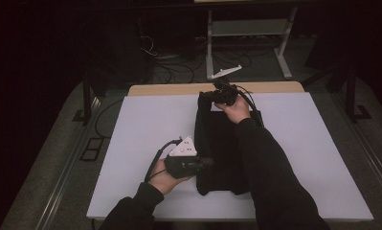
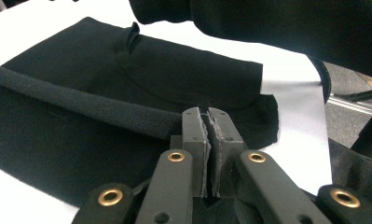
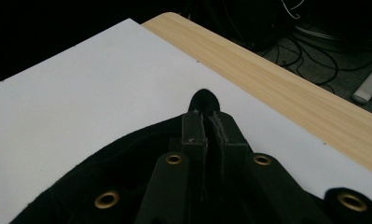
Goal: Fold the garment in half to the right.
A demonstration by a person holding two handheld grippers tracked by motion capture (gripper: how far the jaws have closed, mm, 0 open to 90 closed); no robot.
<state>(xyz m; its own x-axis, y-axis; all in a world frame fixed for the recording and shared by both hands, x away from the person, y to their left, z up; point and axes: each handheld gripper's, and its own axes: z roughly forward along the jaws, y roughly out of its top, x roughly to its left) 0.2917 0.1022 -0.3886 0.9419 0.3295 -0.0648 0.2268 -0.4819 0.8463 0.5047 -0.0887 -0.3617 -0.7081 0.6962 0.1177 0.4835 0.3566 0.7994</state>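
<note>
My left gripper (image 2: pixel 207 119), seen along its own two black jaws in the left gripper view, has those jaws pressed together on a rolled edge of the black garment (image 2: pixel 141 88), with the cloth passing between the pads at their tips. In the high view this left gripper (image 1: pixel 205 163) lies at the near left side of the garment (image 1: pixel 217 143), carried by my left hand (image 1: pixel 162 179), with its grey three-cornered plate (image 1: pixel 183 147) on top. My right gripper (image 3: pixel 206 119) is likewise clamped on the garment: in the right gripper view a small rounded tab of black cloth (image 3: pixel 204 100) protrudes just beyond the closed jaw tips, and the rest of the fabric spreads dark beneath the gripper body. In the high view the right gripper (image 1: pixel 222 95) sits at the far end of the garment, held by my right hand (image 1: pixel 235 112), whose dark sleeve (image 1: pixel 265 167) crosses the cloth. The garment is matte black, knit-like in texture, folded into a long upright strip running from the far edge toward the near edge of the white table (image 1: pixel 140 134); it rests on the table's middle. A curved seam (image 2: pixel 141 81) and a thick rolled hem show in the left gripper view. A strip of wood-coloured edge (image 3: pixel 286 88) borders the white surface on the far side.
</note>
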